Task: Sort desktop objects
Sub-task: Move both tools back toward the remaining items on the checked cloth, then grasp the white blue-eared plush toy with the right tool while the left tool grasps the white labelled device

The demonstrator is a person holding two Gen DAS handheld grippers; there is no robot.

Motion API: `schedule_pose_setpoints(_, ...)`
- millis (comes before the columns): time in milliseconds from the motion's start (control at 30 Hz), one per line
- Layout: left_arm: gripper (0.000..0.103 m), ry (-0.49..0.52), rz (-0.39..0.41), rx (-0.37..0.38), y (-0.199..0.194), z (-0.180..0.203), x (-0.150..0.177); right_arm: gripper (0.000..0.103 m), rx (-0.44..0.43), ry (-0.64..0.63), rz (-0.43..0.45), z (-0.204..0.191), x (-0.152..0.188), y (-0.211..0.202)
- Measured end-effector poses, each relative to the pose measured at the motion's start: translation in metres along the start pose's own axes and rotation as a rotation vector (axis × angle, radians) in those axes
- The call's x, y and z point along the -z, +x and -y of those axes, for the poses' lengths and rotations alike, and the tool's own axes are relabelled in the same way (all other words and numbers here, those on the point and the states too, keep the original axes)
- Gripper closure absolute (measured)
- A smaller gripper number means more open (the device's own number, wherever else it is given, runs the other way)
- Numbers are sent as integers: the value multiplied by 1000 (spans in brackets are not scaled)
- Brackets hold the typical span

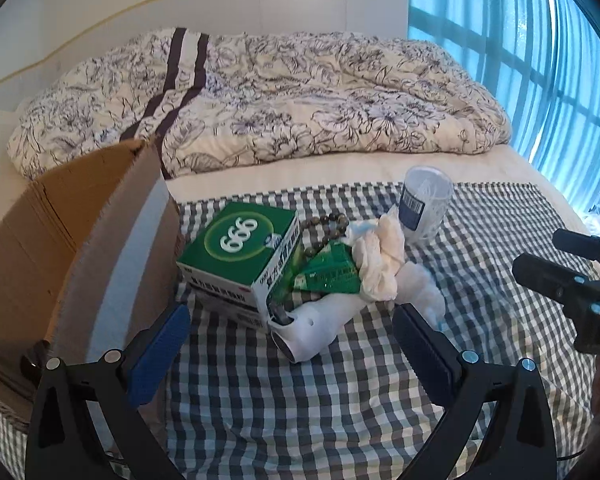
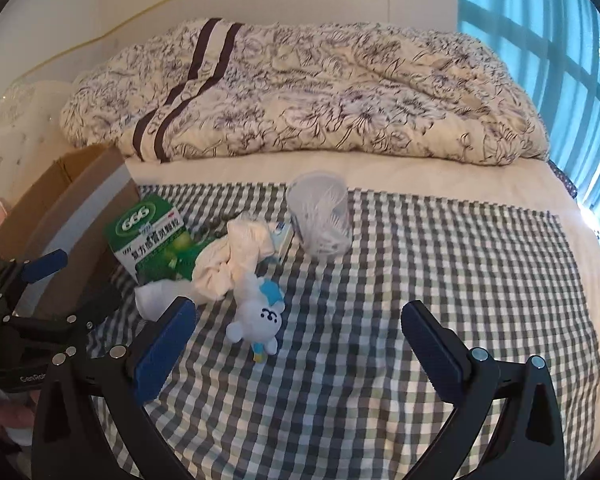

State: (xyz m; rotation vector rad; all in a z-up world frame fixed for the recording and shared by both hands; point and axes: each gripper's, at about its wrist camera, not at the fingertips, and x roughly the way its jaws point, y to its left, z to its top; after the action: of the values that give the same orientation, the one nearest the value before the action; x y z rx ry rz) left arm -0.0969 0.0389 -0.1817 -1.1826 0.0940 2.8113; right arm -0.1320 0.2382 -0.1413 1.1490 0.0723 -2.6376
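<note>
A pile of small objects lies on the checked cloth (image 1: 320,408) (image 2: 440,280). It holds a green 999 medicine box (image 1: 240,256) (image 2: 148,232), a green sachet (image 1: 328,272), a bead bracelet (image 1: 324,224), a crumpled cream cloth (image 1: 380,260) (image 2: 232,256), a white tube-like device (image 1: 316,328) (image 2: 156,298), a clear cotton-swab jar (image 1: 424,200) (image 2: 320,216) and a white-and-blue plush toy (image 2: 260,316). My left gripper (image 1: 292,344) (image 2: 66,280) hovers open just before the white device. My right gripper (image 2: 300,336) (image 1: 548,256) is open, the plush toy just ahead of its fingers.
An open cardboard box (image 1: 72,240) (image 2: 72,204) stands at the left edge of the cloth, next to the medicine box. A folded floral quilt (image 1: 260,100) (image 2: 300,88) fills the far side of the bed. Blue curtains (image 1: 540,60) hang at the right.
</note>
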Motion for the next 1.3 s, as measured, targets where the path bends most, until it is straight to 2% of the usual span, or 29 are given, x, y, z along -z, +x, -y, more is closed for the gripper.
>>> schedule_pose_setpoints(433, 0, -15, -60, -4, 39, -12, 11, 0, -35, -24, -95, -14, 12, 44)
schedule_pose_setpoints(1067, 0, -29, -121, 27, 84, -16, 22, 0, -14, -35, -177, -24, 16, 95)
schedule_pose_setpoints(1133, 0, -28, -121, 32, 86, -15, 21, 2, -21, -34, -184, -24, 16, 98)
schedule_pose_setpoints(1233, 0, -13, -117, 30, 88, -13, 20, 11, -31, -35, -195, -24, 16, 103)
schedule_pose_setpoints(1300, 0, -3, -120, 33, 91, -11, 19, 30, -21, -36, -206, -24, 17, 107)
